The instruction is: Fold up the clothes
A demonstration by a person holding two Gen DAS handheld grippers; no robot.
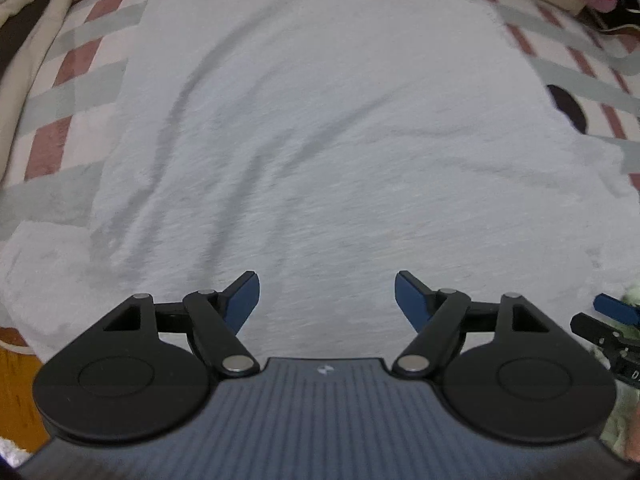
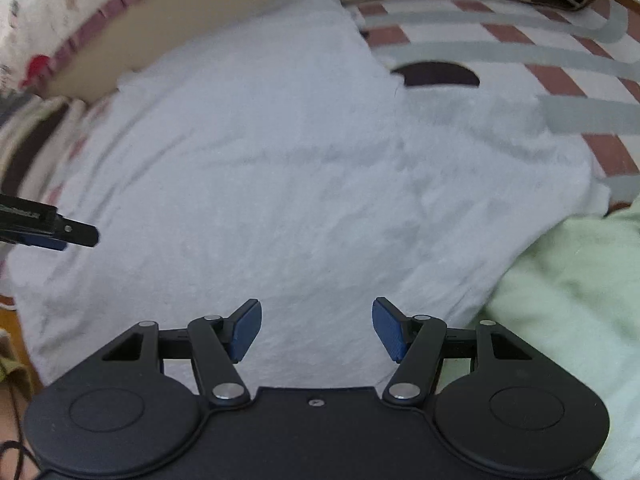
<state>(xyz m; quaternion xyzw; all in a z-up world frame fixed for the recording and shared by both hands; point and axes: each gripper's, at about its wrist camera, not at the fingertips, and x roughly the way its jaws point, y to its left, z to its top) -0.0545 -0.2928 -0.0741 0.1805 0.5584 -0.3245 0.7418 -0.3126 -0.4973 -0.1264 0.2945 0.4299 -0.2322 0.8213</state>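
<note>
A pale grey-white shirt (image 1: 312, 128) lies spread flat and lightly creased on a checked bedspread (image 1: 80, 76). My left gripper (image 1: 325, 280) hangs over the shirt's near part, open, with only cloth beneath its blue pads (image 1: 242, 300). In the right wrist view the same shirt (image 2: 260, 184) fills the middle. My right gripper (image 2: 317, 308) is open above it, with nothing between the fingers. A dark oval patch (image 2: 436, 74) shows at the shirt's far edge. Each gripper appears at the edge of the other's view: the right gripper (image 1: 612, 312), the left gripper (image 2: 68, 234).
A light green garment (image 2: 572, 300) lies against the shirt's right side. A beige padded edge (image 2: 192, 28) borders the bed at the back, with patterned red-and-white fabric (image 2: 48, 8) behind it. Wooden floor (image 1: 16, 392) shows at the lower left.
</note>
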